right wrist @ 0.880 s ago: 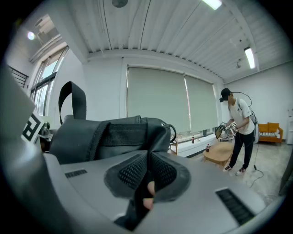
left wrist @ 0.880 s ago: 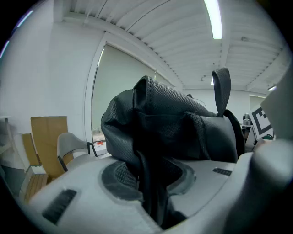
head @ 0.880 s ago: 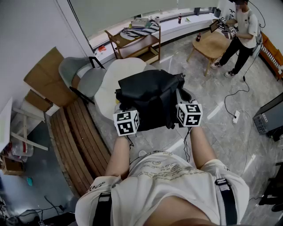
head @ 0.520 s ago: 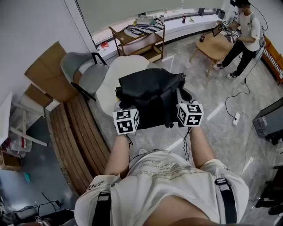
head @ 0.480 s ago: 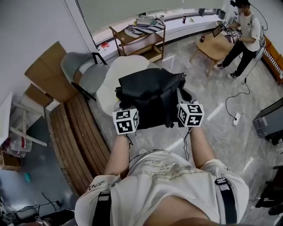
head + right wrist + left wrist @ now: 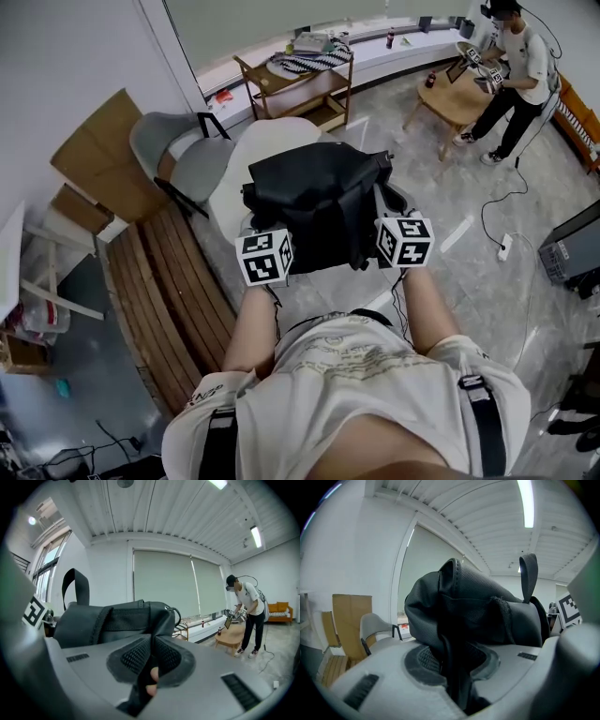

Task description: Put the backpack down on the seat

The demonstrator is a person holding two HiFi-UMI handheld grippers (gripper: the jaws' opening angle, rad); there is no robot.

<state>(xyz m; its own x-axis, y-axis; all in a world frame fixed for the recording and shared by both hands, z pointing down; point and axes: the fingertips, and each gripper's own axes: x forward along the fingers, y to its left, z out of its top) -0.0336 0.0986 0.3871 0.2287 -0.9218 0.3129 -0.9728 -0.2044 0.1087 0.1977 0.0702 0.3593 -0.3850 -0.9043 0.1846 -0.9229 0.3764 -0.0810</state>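
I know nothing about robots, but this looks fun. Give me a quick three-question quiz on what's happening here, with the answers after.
1. True or false: only the left gripper grips the black backpack.
2. In the head view, what stands just left of the white seat? A) a grey chair B) a bicycle C) a fridge
3. Which piece of furniture is the other person standing beside?
Key: 1. False: the right gripper is shut on it too. 2. A. 3. The low wooden table.
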